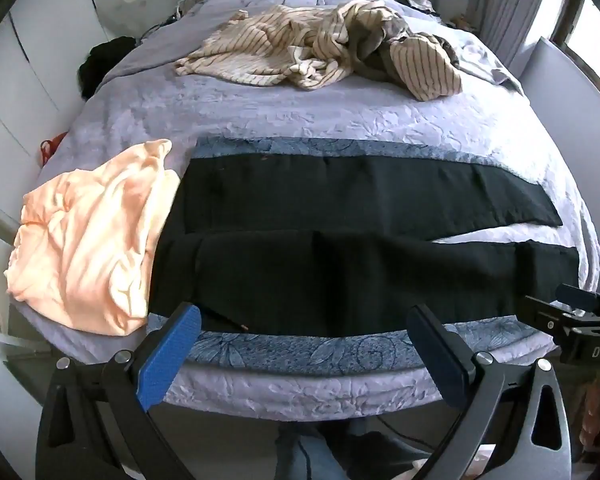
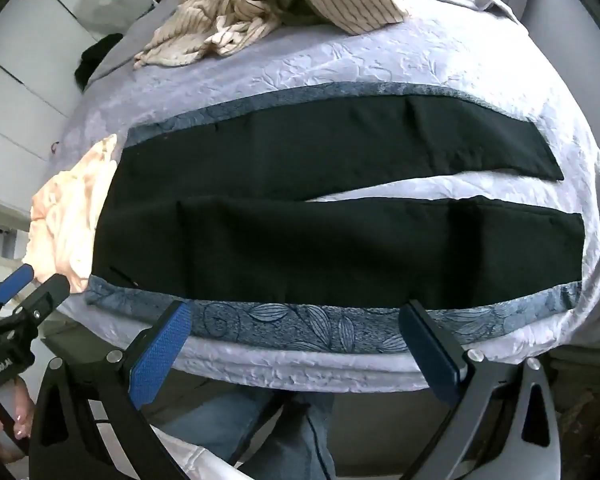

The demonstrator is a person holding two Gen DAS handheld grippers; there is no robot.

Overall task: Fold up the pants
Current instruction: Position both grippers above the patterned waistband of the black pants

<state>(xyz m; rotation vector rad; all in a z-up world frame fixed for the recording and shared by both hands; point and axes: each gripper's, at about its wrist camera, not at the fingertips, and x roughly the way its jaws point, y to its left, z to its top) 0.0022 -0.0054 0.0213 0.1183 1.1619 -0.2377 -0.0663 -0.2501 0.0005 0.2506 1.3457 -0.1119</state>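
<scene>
Pants [image 2: 340, 216] lie flat across the bed [image 2: 340, 76].
My left gripper [image 1: 304, 344] and right gripper [image 2: 300, 344] hover spread wide, empty.

Both grippers hang over the near edge of the bed [image 1: 260, 392], tilted steeply down toward it. The left gripper [image 1: 306, 354] stands with its jaws spread wide, nothing between the blue pads [image 1: 168, 360]. The right gripper [image 2: 300, 354] is likewise spread wide and empty, beside the left along that edge. Fingers [image 2: 20, 420] of the person's left hand wrap the left gripper's handle. The person's legs [image 2: 268, 432] stand at the bed's foot.
</scene>
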